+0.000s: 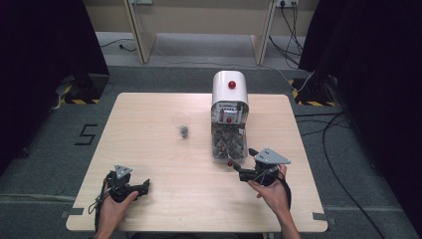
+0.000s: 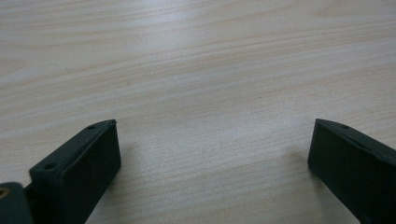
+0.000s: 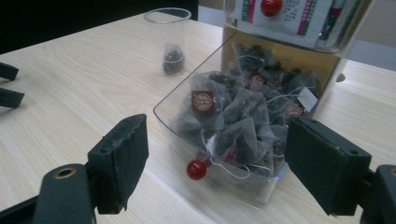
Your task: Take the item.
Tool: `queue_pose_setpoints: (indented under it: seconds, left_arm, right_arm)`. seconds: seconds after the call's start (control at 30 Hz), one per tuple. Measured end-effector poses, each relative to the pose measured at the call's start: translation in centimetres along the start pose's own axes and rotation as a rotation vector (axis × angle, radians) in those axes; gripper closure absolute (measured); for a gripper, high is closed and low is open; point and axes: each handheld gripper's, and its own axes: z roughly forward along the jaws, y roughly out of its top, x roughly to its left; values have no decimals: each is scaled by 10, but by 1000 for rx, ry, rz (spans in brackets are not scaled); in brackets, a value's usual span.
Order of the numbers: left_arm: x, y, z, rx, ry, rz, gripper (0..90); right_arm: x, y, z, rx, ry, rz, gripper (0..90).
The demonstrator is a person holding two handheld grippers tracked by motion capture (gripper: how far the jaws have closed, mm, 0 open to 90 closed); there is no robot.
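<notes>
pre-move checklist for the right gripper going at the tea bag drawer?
1. Right gripper open: ok, jaws stand wide apart.
2. Drawer pulled out, tea bags exposed: ok.
3. Right gripper lined up with drawer front and red knob: ok.
4. Cup upright, apart from drawer: ok; already holds one bag.
5. Left gripper open over the bare table: ok.
6. Bag strings tangled: cannot tell.

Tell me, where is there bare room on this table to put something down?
Bare wood spans the table left of the cup, and lies between the left gripper and right gripper. It is crowded around the tea bag dispenser.
</notes>
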Motion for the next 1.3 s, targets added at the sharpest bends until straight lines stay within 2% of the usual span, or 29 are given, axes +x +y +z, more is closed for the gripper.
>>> queue_pose_setpoints:
  seconds: [0.8,1.3]
  left_arm:
    - [0,0,0,-1,0,-1,19]
    - [0,0,0,0,1,0,19]
  right_arm:
    - [-8,-22,-21,25,-33,33,225]
    - [-11,-37,-27,50,-40,53,215]
